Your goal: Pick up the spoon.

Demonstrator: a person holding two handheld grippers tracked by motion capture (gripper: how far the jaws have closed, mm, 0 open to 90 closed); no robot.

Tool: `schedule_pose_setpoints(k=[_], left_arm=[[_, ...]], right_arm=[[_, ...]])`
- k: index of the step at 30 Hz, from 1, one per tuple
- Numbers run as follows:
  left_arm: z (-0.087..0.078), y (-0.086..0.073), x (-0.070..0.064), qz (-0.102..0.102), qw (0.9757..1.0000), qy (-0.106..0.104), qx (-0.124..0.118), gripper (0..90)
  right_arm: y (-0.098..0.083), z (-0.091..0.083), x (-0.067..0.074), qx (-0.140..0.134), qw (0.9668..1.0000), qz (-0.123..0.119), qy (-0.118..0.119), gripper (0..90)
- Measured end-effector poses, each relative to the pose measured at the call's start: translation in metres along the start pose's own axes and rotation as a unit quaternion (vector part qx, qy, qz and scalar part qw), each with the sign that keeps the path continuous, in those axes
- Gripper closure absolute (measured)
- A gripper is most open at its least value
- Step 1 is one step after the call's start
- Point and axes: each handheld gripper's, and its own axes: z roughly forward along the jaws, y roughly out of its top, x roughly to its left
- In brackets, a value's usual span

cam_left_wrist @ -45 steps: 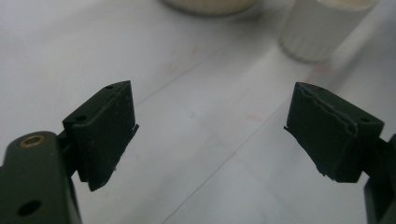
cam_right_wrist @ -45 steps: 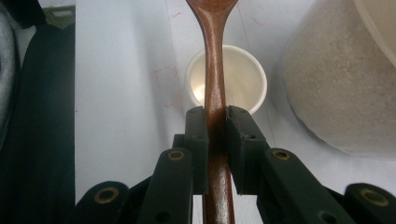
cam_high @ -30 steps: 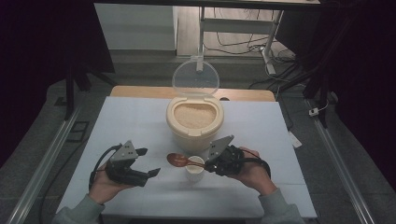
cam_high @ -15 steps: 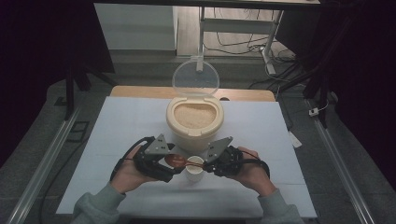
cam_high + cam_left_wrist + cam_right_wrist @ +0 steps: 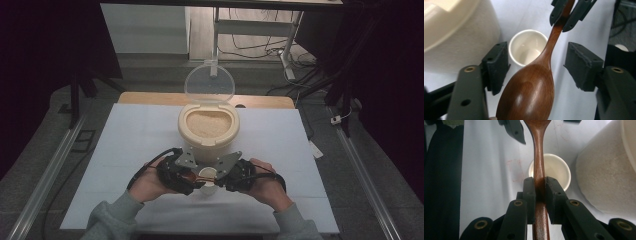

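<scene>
Clearly the right claw (image 5: pixel 539 188) is clamped tight on the spoon (image 5: pixel 531 85) handle, holding it level above the cup (image 5: pixel 527 47), probably so the bowl end points left for a handover. The left claw (image 5: pixel 536 65) has its jaws on either side of the spoon's bowl, part open and not yet pressing; they have just been closing, with the spoon between them. In the high view both claws meet at the near middle of the worktop (image 5: pixel 130 145), the cup just under them. The rice tub (image 5: pixel 208 131) stands just beyond, its lid (image 5: pixel 209 84) tipped up at the far side, likely left open for scooping.
</scene>
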Motion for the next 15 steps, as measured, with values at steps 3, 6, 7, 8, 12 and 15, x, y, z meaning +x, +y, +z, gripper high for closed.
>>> schedule_pose_setpoints(k=[3, 6, 7, 8, 12, 15], left_arm=[[0.003, 0.002, -0.001, 0.009, 0.9999, -0.006, 0.009, 42.2], [0.008, 0.004, -0.003, 0.021, 0.9994, -0.016, 0.023, 47.9], [0.009, 0.004, -0.004, 0.027, 0.9991, -0.019, 0.029, 47.9], [0.013, 0.005, -0.005, 0.033, 0.9986, -0.023, 0.036, 51.2], [0.018, 0.005, -0.007, 0.037, 0.9979, -0.026, 0.046, 55.5], [0.02, 0.005, -0.008, 0.043, 0.9975, -0.025, 0.051, 62.5]], right_arm=[[0.002, 0.001, 0.002, 0.005, 1.0, -0.006, 0.001, 78.5], [0.003, 0.003, 0.004, 0.01, 0.9998, -0.016, -0.001, 78.4], [0.003, 0.003, 0.004, 0.01, 0.9998, -0.016, -0.001, 78.4], [0.005, 0.004, 0.006, 0.014, 0.9996, -0.023, -0.003, 78.4], [0.007, 0.005, 0.007, 0.021, 0.9991, -0.035, 0.002, 78.4], [0.007, 0.005, 0.01, 0.018, 0.999, -0.04, -0.01, 78.4]])
